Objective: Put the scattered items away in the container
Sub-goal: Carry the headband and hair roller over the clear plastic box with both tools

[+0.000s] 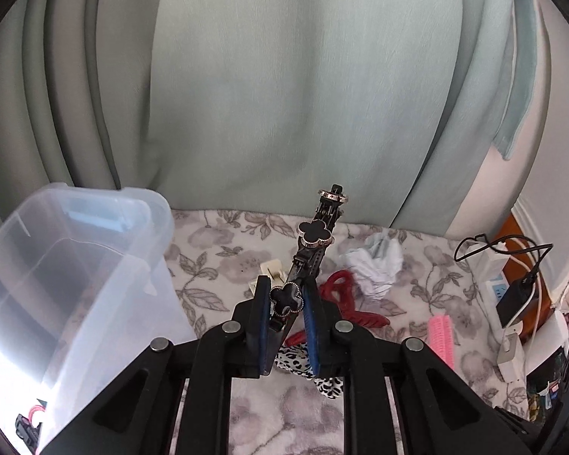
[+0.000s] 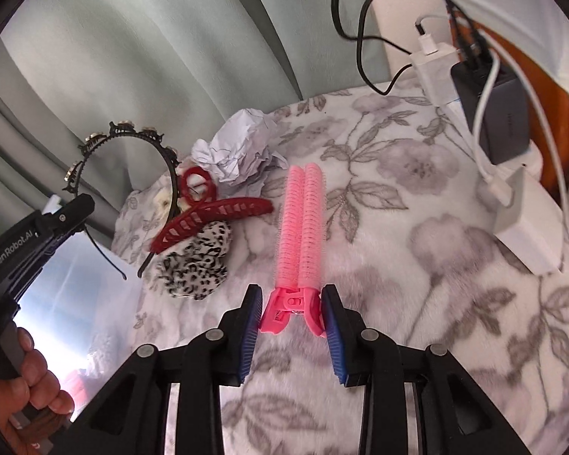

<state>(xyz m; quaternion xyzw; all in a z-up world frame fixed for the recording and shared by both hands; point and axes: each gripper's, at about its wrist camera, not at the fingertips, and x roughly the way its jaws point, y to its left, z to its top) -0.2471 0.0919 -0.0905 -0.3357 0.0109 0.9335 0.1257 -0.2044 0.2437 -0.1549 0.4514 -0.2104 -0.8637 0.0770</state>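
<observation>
Left gripper [image 1: 286, 305] clamped on a black headband [image 1: 315, 242], blue ribbed pads pressed against one end of the band; long axis running up and away from the fingers, tilted slightly right, far end raised above the floral blanket [image 1: 216, 250]; thin toothed plastic arc, set with glossy black clover-shaped ornaments rimmed in silver metal; seen from the right wrist as a curved hoop lifted clear of the bedding.

Just left of it, a translucent plastic container [image 1: 76, 265], rectangular with rounded corners, open at the top, standing on the blanket.

Right gripper [image 2: 292, 314] closed around the hinged handle end of a pink hair roller clip [image 2: 301, 227], pads touching its two flared tabs; twin bristly cylinders lying flat side by side, long axis pointing straight away from the fingers.

Left of the roller clip, a dark red claw clip [image 2: 212, 216], smooth plastic with a looped end and a row of teeth, resting partly on a fuzzy leopard-print scrunchie [image 2: 197, 261]; beyond these, a crumpled white paper ball [image 2: 239, 151].

Blanket soft and plush, white with grey flowers and leaves; pale green curtain [image 1: 303, 94] hanging in folds behind; chargers and cables [image 2: 474, 87] at the right edge.
</observation>
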